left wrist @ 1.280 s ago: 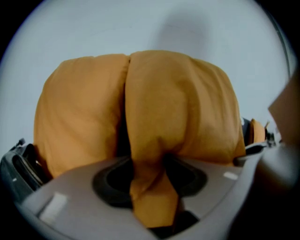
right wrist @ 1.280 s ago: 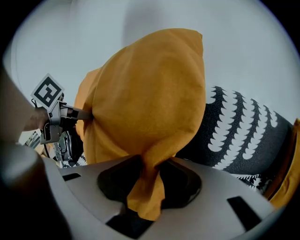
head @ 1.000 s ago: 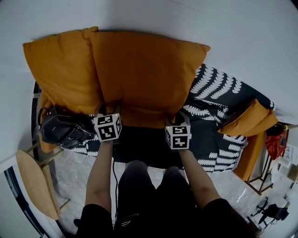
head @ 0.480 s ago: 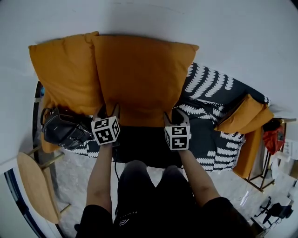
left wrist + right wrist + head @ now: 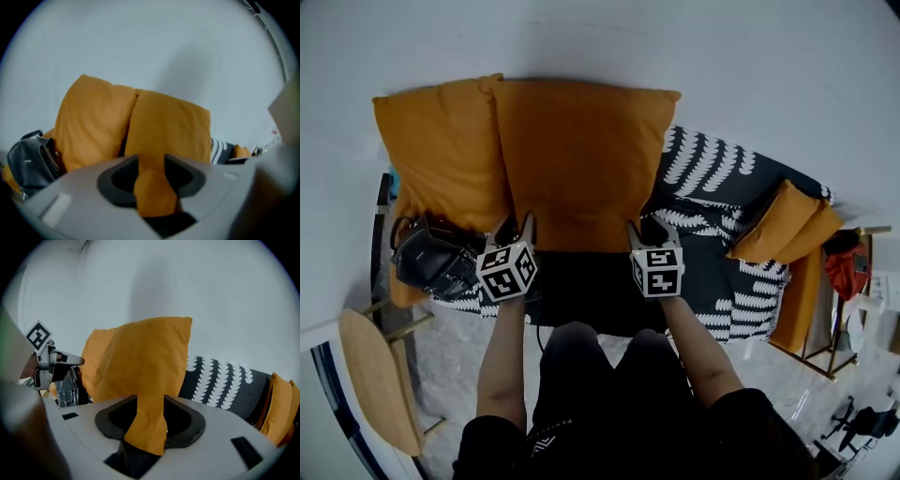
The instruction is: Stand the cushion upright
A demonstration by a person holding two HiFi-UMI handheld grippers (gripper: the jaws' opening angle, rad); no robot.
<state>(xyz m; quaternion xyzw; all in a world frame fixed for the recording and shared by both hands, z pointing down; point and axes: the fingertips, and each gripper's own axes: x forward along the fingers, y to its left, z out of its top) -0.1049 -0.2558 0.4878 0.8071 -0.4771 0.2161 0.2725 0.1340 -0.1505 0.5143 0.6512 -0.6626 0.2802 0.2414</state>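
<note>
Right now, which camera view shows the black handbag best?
The head view: the black handbag appears nearly whole, in front of the left orange cushion. The left gripper view cuts it off at the frame's left edge; the right gripper view shows only a dim strip.

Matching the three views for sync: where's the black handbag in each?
Head view: black handbag at mid-left, below the cushions.
Left gripper view: handbag at the far left edge.
Right gripper view: handbag at lower left.
Shared landmark: the front orange cushion, central in every view.
</note>
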